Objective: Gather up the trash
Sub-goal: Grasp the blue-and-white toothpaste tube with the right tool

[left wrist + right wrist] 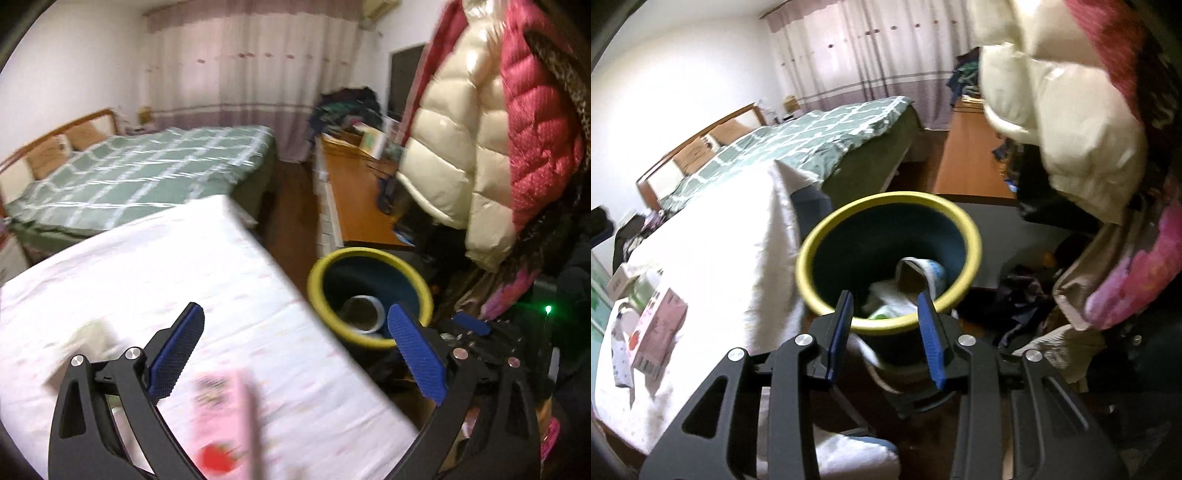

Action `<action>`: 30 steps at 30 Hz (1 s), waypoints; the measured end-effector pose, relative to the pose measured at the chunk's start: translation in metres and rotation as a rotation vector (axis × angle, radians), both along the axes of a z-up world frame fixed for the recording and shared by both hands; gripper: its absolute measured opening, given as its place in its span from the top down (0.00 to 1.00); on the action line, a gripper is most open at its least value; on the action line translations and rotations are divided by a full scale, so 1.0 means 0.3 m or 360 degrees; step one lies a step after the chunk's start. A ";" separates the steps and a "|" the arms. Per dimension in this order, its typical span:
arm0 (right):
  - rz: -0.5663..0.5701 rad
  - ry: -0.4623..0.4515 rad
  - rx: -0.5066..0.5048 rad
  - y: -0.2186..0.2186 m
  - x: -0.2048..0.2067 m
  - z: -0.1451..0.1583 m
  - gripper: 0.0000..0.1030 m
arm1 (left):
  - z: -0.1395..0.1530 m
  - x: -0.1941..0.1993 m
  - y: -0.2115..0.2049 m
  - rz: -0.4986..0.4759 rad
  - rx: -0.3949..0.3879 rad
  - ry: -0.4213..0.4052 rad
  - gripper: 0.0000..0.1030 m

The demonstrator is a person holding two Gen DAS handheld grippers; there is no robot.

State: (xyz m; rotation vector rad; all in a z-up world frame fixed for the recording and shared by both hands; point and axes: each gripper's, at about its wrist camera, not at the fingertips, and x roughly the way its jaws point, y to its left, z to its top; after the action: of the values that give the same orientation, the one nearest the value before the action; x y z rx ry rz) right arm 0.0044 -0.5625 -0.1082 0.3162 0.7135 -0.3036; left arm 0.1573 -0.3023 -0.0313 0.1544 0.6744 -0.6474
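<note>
The left gripper (295, 354) is standing spread wide with nothing between its blue pads (177, 354), hovering over the white-covered table (184, 266). The right gripper (884, 332) is sitting partly spread at the near rim of the yellow-rimmed bin (975, 236); nothing is pinched.

Remaining trash is lying on the table. A pink carton (221, 417) is sitting just below and between the left jaws, its long axis running roughly along the gripper's line, so the left hand is the nearer one. A pale crumpled item (92, 339), possibly tissue though blur is obscuring it, is lying just left of the left pad.

The bin is standing off the table's right corner, right of the left gripper.

The right view is showing what the left cannot: the bin's contents, a tipped cup (923, 273) and white wrapping, plus a bottle (646, 288) and a small box (622, 282) beyond the carton.
</note>
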 end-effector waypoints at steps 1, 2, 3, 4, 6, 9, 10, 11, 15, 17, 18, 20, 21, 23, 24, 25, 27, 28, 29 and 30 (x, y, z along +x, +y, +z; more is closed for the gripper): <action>0.0016 0.0002 -0.0005 0.018 0.008 0.005 0.66 | 0.007 -0.007 0.052 0.0040 -0.0009 -0.0010 0.05; 0.0038 0.0004 -0.0013 0.046 0.018 0.010 0.66 | 0.015 -0.018 0.124 0.0097 -0.0023 -0.0022 0.05; 0.0059 0.0006 -0.0020 0.076 0.025 0.014 0.66 | 0.024 -0.028 0.198 0.0151 -0.0031 -0.0029 0.05; 0.0086 0.0007 -0.0026 0.109 0.035 0.020 0.65 | 0.027 -0.032 0.246 0.0189 -0.0033 -0.0033 0.05; 0.0128 0.0009 -0.0031 0.160 0.049 0.026 0.65 | 0.030 -0.047 0.365 0.0289 -0.0042 -0.0055 0.05; 0.0216 0.0021 -0.0052 0.256 0.079 0.036 0.64 | 0.028 -0.075 0.542 0.0449 -0.0044 -0.0081 0.05; 0.0244 0.0023 -0.0058 0.290 0.088 0.037 0.64 | 0.024 -0.086 0.607 0.0507 -0.0051 -0.0085 0.05; 0.0283 0.0025 -0.0064 0.330 0.100 0.041 0.63 | 0.020 -0.094 0.652 0.0551 -0.0056 -0.0087 0.05; 0.0428 0.0025 -0.0095 0.476 0.135 0.063 0.60 | 0.001 -0.126 0.826 0.0701 -0.0089 -0.0081 0.05; 0.0493 0.0016 -0.0104 0.542 0.146 0.072 0.59 | -0.011 -0.136 0.886 0.0742 -0.0111 -0.0066 0.05; 0.0522 0.0008 -0.0107 0.574 0.151 0.077 0.59 | -0.014 -0.139 0.905 0.0757 -0.0118 -0.0062 0.05; 0.0586 0.0004 -0.0118 0.634 0.165 0.082 0.59 | -0.024 -0.152 0.942 0.0773 -0.0128 -0.0059 0.05; 0.0621 0.0002 -0.0119 0.670 0.173 0.085 0.59 | -0.026 -0.155 0.957 0.0777 -0.0130 -0.0059 0.05; 0.0686 -0.0011 -0.0118 0.733 0.185 0.094 0.59 | -0.026 -0.164 0.965 0.0785 -0.0131 -0.0068 0.05; 0.0723 -0.0025 -0.0114 0.769 0.185 0.100 0.59 | -0.023 -0.172 0.966 0.0790 -0.0127 -0.0078 0.05; 0.0754 -0.0037 -0.0111 0.789 0.189 0.103 0.59 | -0.020 -0.180 0.971 0.0799 -0.0122 -0.0088 0.05; 0.0848 -0.0054 -0.0111 0.861 0.190 0.115 0.59 | -0.010 -0.198 0.980 0.0835 -0.0109 -0.0114 0.05; 0.0894 -0.0057 -0.0113 0.892 0.190 0.118 0.59 | -0.004 -0.206 0.996 0.0859 -0.0105 -0.0129 0.05; 0.0957 -0.0052 -0.0114 0.938 0.193 0.117 0.59 | 0.001 -0.205 1.005 0.0878 -0.0104 -0.0137 0.05; 0.0990 -0.0048 -0.0114 0.970 0.190 0.111 0.59 | 0.005 -0.210 1.025 0.0904 -0.0105 -0.0144 0.05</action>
State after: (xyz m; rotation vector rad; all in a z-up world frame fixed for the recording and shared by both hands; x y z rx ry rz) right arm 0.0613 -0.2715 -0.0748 0.0208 0.7340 0.2656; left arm 0.0944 0.0052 -0.0298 -0.0706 0.5727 -0.1154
